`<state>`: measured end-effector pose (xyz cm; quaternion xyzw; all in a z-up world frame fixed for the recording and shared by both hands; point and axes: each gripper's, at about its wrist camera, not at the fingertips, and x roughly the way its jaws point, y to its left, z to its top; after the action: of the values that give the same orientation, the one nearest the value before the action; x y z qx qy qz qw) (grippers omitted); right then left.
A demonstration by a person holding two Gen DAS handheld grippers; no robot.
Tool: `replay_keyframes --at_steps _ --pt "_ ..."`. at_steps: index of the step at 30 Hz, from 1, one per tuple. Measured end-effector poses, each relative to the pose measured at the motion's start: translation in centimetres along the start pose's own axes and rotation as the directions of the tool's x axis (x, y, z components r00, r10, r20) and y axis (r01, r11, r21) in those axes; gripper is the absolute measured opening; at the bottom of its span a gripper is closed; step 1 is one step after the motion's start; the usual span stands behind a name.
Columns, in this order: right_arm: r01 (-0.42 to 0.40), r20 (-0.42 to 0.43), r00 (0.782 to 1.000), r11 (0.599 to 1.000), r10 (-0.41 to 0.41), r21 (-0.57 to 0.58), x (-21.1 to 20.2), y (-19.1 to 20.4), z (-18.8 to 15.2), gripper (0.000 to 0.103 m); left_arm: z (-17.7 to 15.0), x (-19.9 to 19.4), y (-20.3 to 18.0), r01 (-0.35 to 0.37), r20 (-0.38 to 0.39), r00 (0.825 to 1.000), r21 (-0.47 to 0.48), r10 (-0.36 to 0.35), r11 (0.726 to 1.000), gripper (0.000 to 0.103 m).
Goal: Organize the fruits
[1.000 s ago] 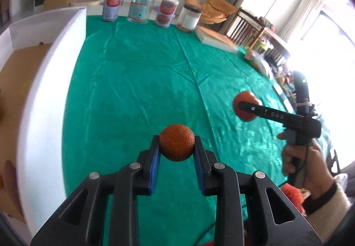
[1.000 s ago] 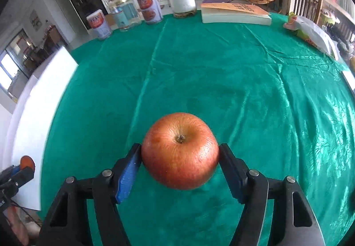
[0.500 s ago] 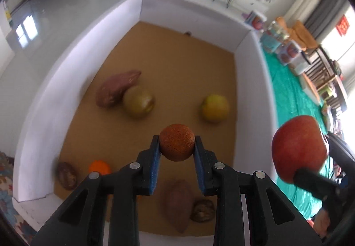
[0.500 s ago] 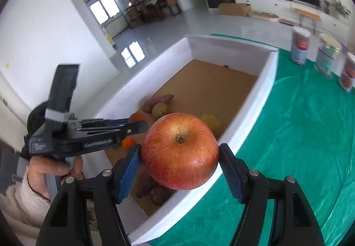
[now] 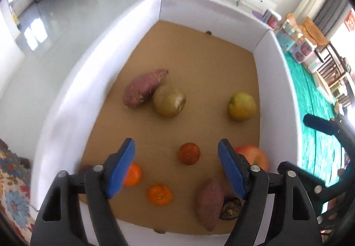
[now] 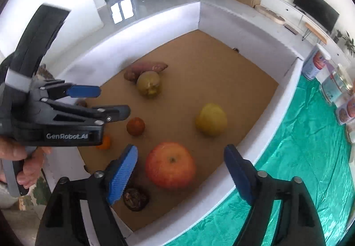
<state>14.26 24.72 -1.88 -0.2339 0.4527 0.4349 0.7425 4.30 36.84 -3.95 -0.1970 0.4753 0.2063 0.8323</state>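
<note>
Both grippers hover over a white-walled box (image 5: 275,99) with a cardboard floor. My left gripper (image 5: 176,168) is opening, its blue pads wide apart. The small dark-orange fruit (image 5: 189,153) lies on the floor below the gap, touched by neither pad. My right gripper (image 6: 180,174) is opening too. The red apple (image 6: 170,165) rests on the floor between its pads, free of both. In the left wrist view the apple (image 5: 255,156) is partly hidden behind a finger. The left gripper (image 6: 113,101) also shows in the right wrist view, held by a hand.
The box also holds a sweet potato (image 5: 144,88), a brownish-green fruit (image 5: 169,101), a yellow-green fruit (image 5: 241,106), two oranges (image 5: 159,194), a second sweet potato (image 5: 209,203) and a dark shrivelled lump (image 5: 230,210). A green tablecloth (image 6: 310,157) lies to the right, with tins (image 6: 315,66) on it.
Both grippers swung from the green table to over the box. Each then opened, and the small orange fruit and the apple now lie on the box floor.
</note>
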Motion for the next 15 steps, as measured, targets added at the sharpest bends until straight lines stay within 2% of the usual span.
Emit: replay_keyframes --at_steps 2,5,7,8,11,12,13,15 --pt "0.008 0.063 0.998 0.998 -0.012 0.062 -3.2 -1.1 -0.5 0.096 -0.9 -3.5 -0.9 -0.062 0.128 0.99 0.035 0.057 0.997 0.093" --pt "0.007 0.148 0.988 0.988 -0.031 0.156 -6.8 -2.1 -1.8 0.103 -2.5 -7.7 -2.7 -0.152 0.298 0.947 0.081 0.122 0.985 0.101" --pt "-0.002 0.18 0.983 0.976 -0.039 0.219 -8.1 -2.5 -3.2 0.103 -3.5 -9.2 -3.7 -0.192 0.363 0.919 0.082 0.15 0.978 0.102" --pt "-0.003 0.189 0.981 0.97 -0.044 0.243 -8.4 -2.5 -3.9 0.103 -4.0 -9.6 -4.1 -0.187 0.364 0.92 0.079 0.146 0.979 0.102" --pt "0.013 0.199 0.977 0.956 -0.074 0.294 -8.8 -1.3 -5.5 0.103 -4.6 -9.1 -3.7 -0.108 0.27 0.958 0.021 0.098 0.994 0.102" --pt "0.023 0.195 0.977 0.951 -0.087 0.309 -8.6 -0.9 -6.0 0.103 -4.7 -8.9 -3.5 -0.083 0.254 0.964 -0.01 0.082 0.997 0.102" --pt "0.027 0.189 0.978 0.946 -0.092 0.323 -8.4 -0.5 -6.5 0.103 -5.0 -8.7 -3.4 -0.073 0.235 0.969 -0.034 0.079 0.997 0.102" --pt "-0.008 0.174 0.983 0.941 -0.055 0.338 -7.9 0.4 -7.4 0.103 -5.2 -8.2 -3.1 -0.102 0.202 0.973 -0.042 0.108 0.994 0.102"
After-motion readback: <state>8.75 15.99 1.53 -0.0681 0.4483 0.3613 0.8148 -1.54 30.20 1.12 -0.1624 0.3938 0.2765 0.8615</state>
